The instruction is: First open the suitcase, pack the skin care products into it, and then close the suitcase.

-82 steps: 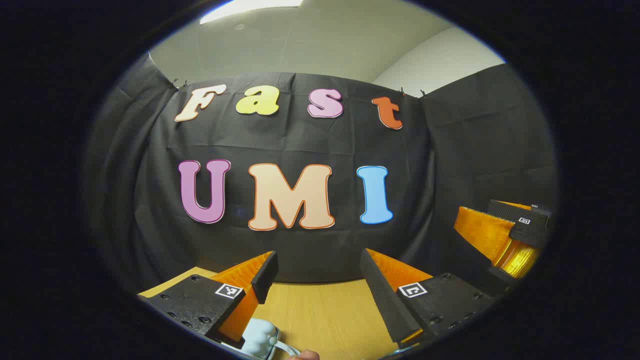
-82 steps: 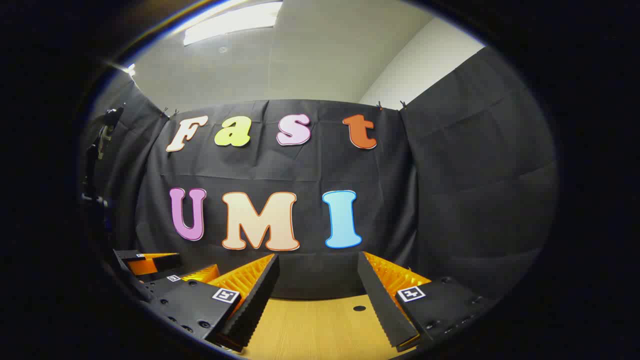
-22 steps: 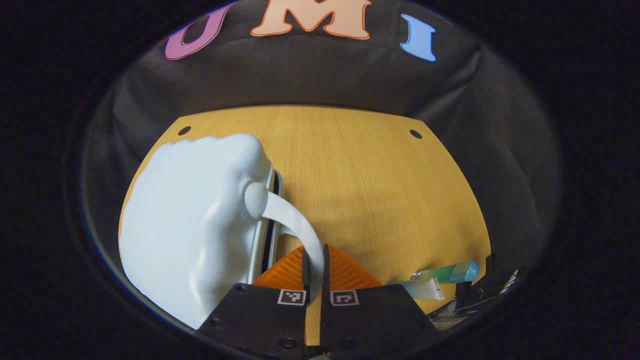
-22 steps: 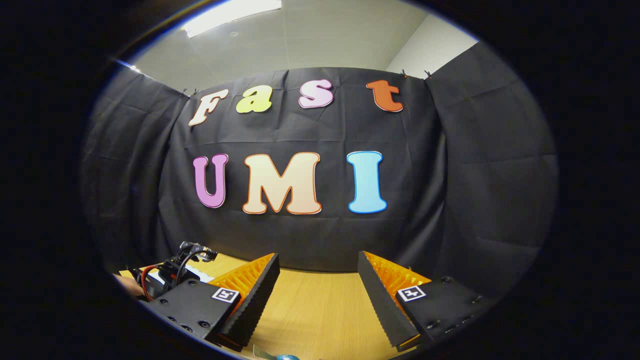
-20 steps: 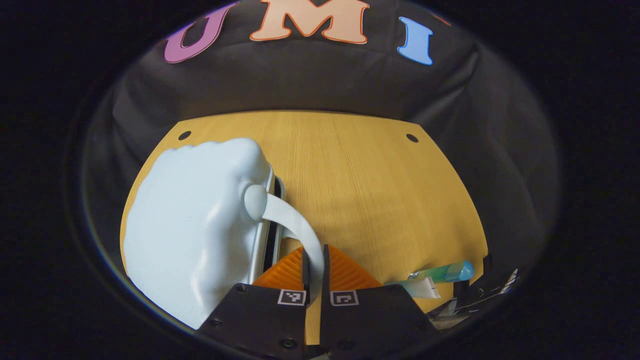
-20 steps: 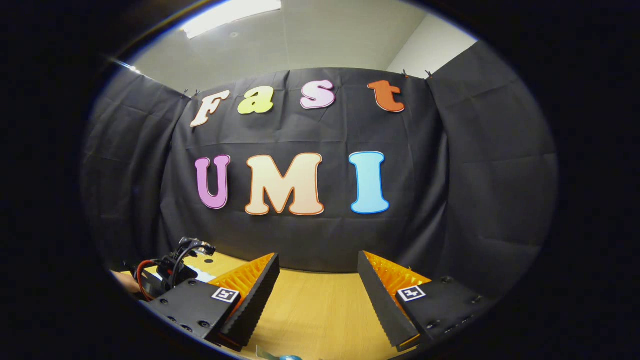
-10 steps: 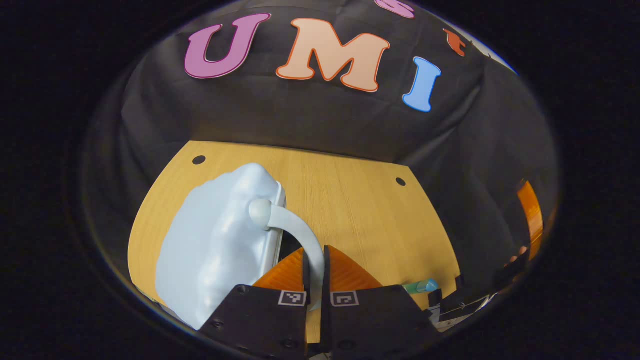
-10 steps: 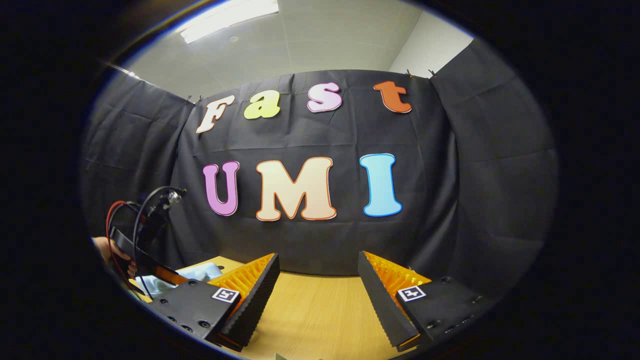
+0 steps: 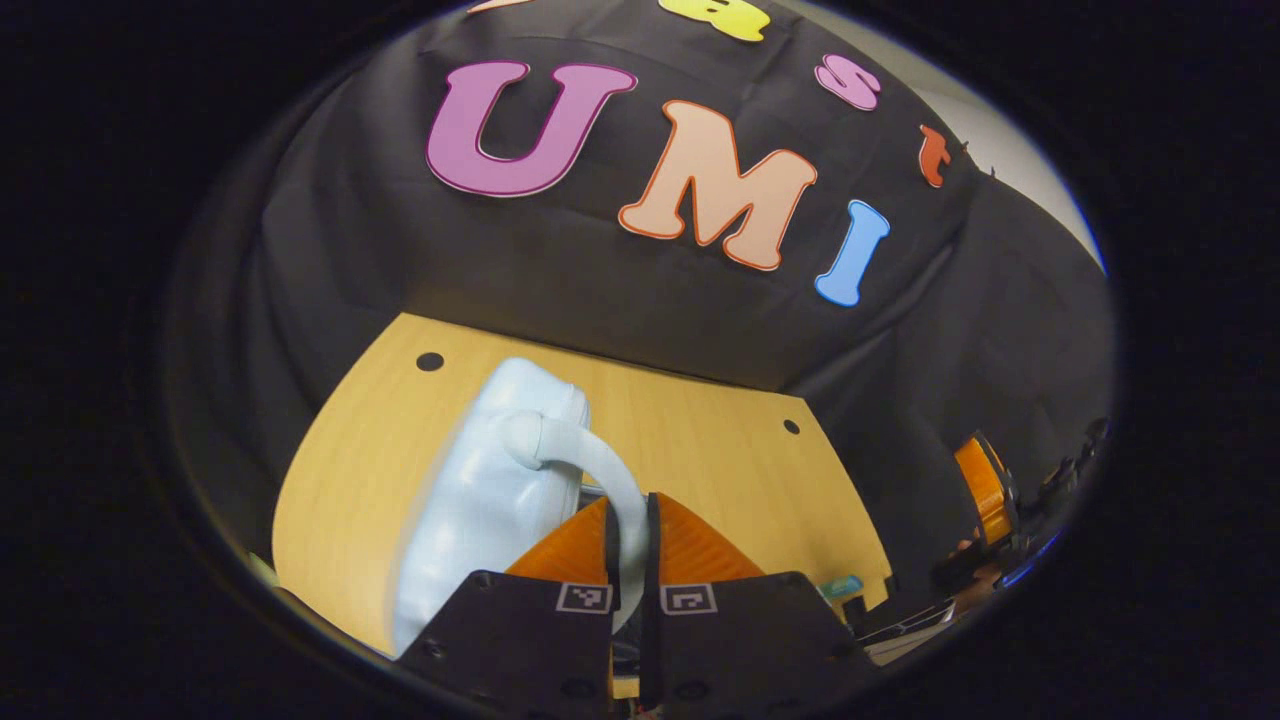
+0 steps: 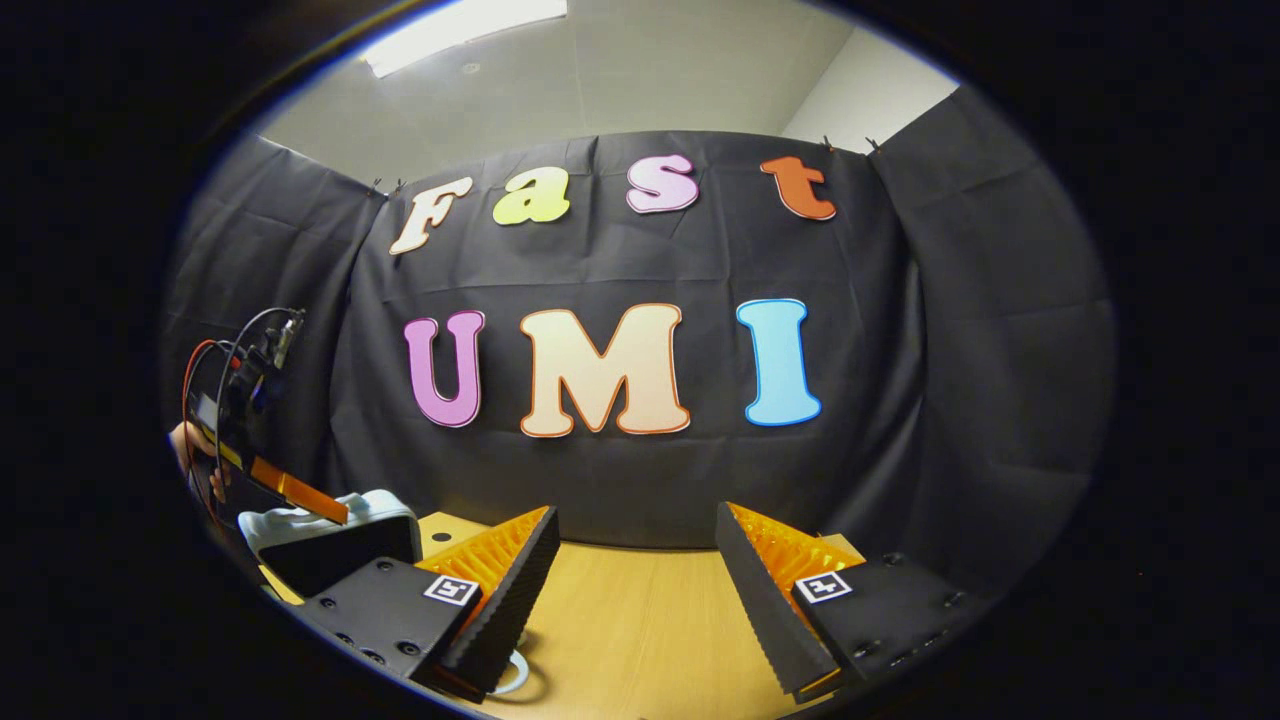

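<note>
In the left gripper view, the left tongs [image 9: 627, 560] are closed tight on the pale blue handle [image 9: 590, 465] of the suitcase [image 9: 500, 480], both fingers pressing the strap between them. The handle arcs up from the tongs toward 11 o'clock and joins the light blue lid of the suitcase, which is raised and tilted over the wooden worktop [image 9: 690, 440]. A small tube with a blue-green cap [image 9: 838, 586] lies on the worktop at about 4 o'clock, partly hidden by the tongs. The other gripper shows at the edge at about 4 o'clock, near the black cloth wall.

In the right gripper view, the right tongs [image 10: 636, 565] stand wide open with nothing between the fingers, hovering above the worktop [image 10: 640, 630]. At 8 o'clock the suitcase [image 10: 335, 535] sits with its lid lifted, its dark inside showing. The left tongs are above it with cables trailing, and a hand [image 10: 190, 450] grips that tool at 9 o'clock.
</note>
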Available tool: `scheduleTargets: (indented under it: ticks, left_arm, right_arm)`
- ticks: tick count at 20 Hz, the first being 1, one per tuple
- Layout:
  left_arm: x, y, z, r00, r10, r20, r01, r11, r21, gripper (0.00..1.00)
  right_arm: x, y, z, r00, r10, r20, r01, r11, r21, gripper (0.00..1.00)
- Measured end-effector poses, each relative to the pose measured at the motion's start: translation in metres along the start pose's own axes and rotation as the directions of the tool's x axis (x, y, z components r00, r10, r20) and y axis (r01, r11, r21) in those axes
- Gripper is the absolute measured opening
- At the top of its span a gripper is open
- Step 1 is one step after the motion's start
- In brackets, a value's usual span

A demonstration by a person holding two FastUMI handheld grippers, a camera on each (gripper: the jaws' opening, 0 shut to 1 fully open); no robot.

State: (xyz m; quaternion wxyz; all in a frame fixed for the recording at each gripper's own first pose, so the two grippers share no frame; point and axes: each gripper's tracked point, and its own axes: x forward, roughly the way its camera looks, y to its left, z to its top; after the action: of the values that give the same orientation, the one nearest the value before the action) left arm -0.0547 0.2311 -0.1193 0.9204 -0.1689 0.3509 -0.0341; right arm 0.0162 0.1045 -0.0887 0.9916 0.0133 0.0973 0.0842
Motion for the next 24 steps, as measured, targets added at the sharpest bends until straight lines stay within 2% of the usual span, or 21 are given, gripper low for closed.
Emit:
scheduleTargets:
  ticks: [3,8,12,16,19,24]
  left_arm:
    - [-0.009,0.042,0.017,0.998,0.053,0.031,-0.054,0.997,0.052,0.03]
    - [-0.014,0.094,0.033,0.994,0.069,0.089,-0.072,0.997,0.025,0.04]
    - [-0.017,0.159,0.037,0.978,0.177,0.107,-0.182,0.983,0.034,0.03]
    - [-0.019,0.213,0.031,0.964,0.246,0.100,-0.243,0.969,-0.039,0.03]
    - [-0.014,0.249,0.020,0.954,0.290,0.074,-0.286,0.956,-0.059,0.03]
    - [-0.010,0.300,-0.012,0.931,0.364,0.003,-0.360,0.922,-0.143,0.03]
  right_arm:
    - [0.006,0.025,-0.001,1.000,-0.009,0.005,0.009,1.000,-0.002,0.99]
    - [0.017,0.066,-0.003,1.000,0.002,0.010,-0.002,1.000,-0.028,1.00]
    - [0.025,0.082,-0.003,1.000,0.004,0.007,-0.003,0.999,-0.053,0.99]
    - [0.031,0.091,-0.010,1.000,-0.002,-0.014,0.001,0.999,-0.054,1.00]
    - [0.036,0.097,-0.008,1.000,-0.002,-0.011,0.001,0.998,-0.064,0.99]
    - [0.035,0.100,-0.024,0.999,-0.014,-0.050,0.008,0.993,-0.121,0.99]
